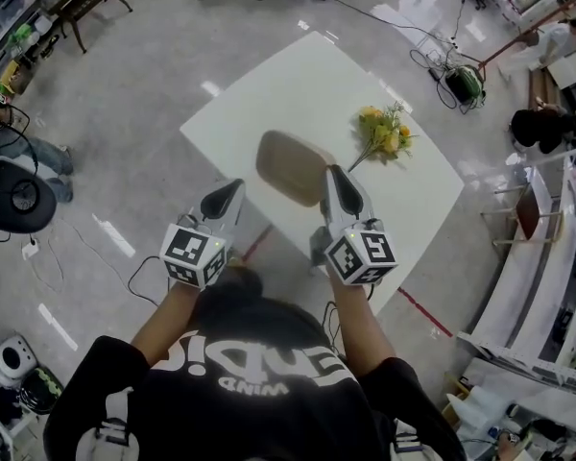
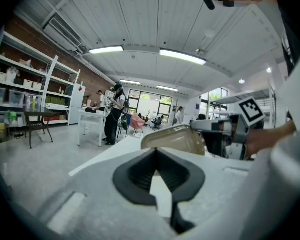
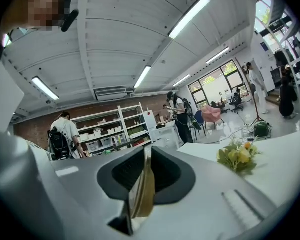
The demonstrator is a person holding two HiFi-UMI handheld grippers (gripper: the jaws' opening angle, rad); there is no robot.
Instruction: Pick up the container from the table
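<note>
A shallow tan container [image 1: 290, 166] hangs tilted above the white table [image 1: 288, 84]. My right gripper [image 1: 337, 176] is shut on its near right rim. In the right gripper view the rim shows as a thin tan edge [image 3: 144, 194] pinched between the dark pads of my right gripper [image 3: 146, 151]. In the left gripper view the container [image 2: 172, 139] is ahead, with the right gripper [image 2: 225, 134] on its right side. My left gripper [image 1: 228, 192] hovers by the table's near left edge, left of the container and apart from it. The jaws of the left gripper [image 2: 157, 151] meet at the tips with nothing between them.
A bunch of yellow flowers [image 1: 386, 133] lies on the table, right of the container. Cables and a green device [image 1: 466, 83] lie on the floor beyond the table. A black round machine [image 1: 14, 195] stands at the left. People stand near shelves and desks farther off.
</note>
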